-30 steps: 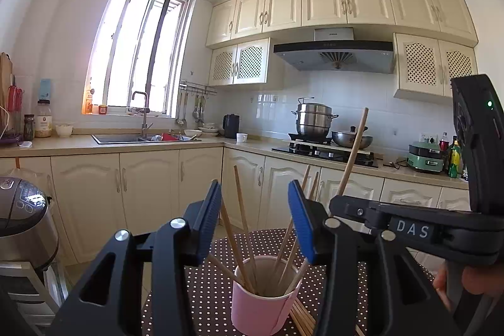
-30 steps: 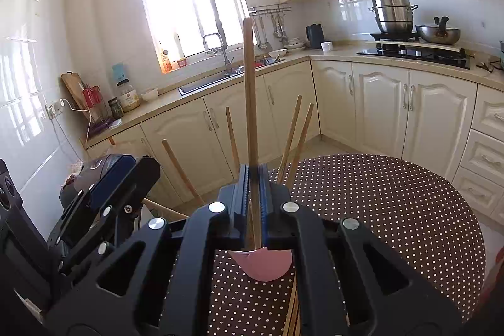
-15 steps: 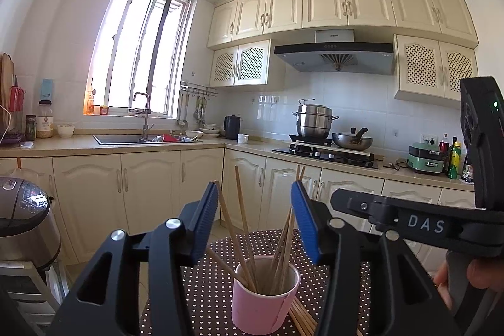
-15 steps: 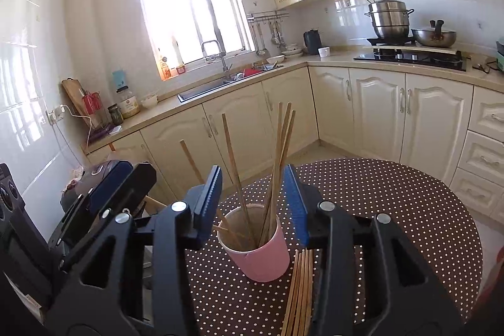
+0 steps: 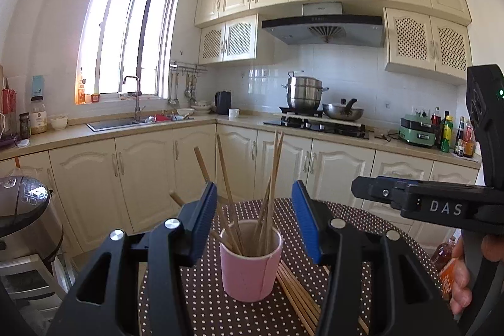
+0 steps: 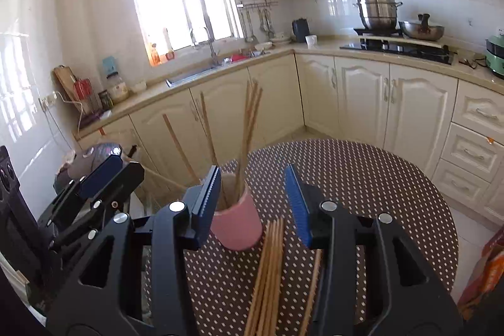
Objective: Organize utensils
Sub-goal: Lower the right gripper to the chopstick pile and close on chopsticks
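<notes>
my right tool (image 6: 252,203) let its chopstick drop into the pink cup (image 6: 236,225); it's spread, empty. loose chopsticks (image 6: 267,273) lie below it; reaching down could topple the cup ahead.

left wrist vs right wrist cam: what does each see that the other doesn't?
Left wrist only: the inside of the pink cup, the right gripper side-on, the hand holding it, and a row of bottles on the counter.
Right wrist only: the loose chopsticks under its open jaws, and the left gripper side-on.
Both: cup, standing chopsticks, dotted table, sink, steamer pot.
</notes>
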A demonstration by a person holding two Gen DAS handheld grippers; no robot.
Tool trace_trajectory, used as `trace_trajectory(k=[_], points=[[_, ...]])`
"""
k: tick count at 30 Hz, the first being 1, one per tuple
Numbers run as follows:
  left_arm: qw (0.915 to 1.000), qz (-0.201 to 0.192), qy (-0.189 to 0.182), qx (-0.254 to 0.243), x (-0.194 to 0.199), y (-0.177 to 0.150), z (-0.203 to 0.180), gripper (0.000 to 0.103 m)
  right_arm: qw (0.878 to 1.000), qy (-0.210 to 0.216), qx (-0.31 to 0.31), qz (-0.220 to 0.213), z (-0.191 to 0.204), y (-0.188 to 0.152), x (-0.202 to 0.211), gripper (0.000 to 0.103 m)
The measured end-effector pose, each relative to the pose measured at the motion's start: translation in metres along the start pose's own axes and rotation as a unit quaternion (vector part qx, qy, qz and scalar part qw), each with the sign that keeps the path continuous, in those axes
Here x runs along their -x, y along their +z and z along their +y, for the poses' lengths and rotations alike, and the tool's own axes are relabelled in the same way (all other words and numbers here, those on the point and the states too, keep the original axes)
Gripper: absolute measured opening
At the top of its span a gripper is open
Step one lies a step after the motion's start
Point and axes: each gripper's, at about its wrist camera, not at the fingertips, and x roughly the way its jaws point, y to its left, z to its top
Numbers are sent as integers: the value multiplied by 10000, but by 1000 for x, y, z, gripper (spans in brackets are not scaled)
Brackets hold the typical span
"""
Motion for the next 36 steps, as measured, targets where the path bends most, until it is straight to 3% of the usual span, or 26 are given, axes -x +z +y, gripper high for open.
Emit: trace_trajectory(k=[8, 12, 15, 18, 26, 29, 36], points=[[9918, 1227, -289, -210, -28, -42, -25, 49, 9969, -284, -19, 737, -25, -35, -11, 43], [9769, 2093, -117, -422, -54, -65, -40, 49, 9911, -457, -63, 1251, -38, -54, -26, 43], [9579, 2849, -173, -314, -77, -85, -43, 49, 9858, -537, -115, 1585, -46, -66, -36, 43], [9461, 3223, -217, -239, -93, -99, -44, 49, 9810, -524, -207, 1859, -54, -75, -45, 43], [9254, 3784, -109, -148, -123, -122, -48, 49, 9692, -516, -336, 2386, -66, -96, -68, 43], [9199, 3919, -76, -111, -134, -127, -48, 39, 9674, -476, -361, 2460, -70, -101, -72, 43], [9182, 3959, -82, -2, -152, -134, -52, 37, 9641, -436, -308, 2602, -68, -105, -84, 43]])
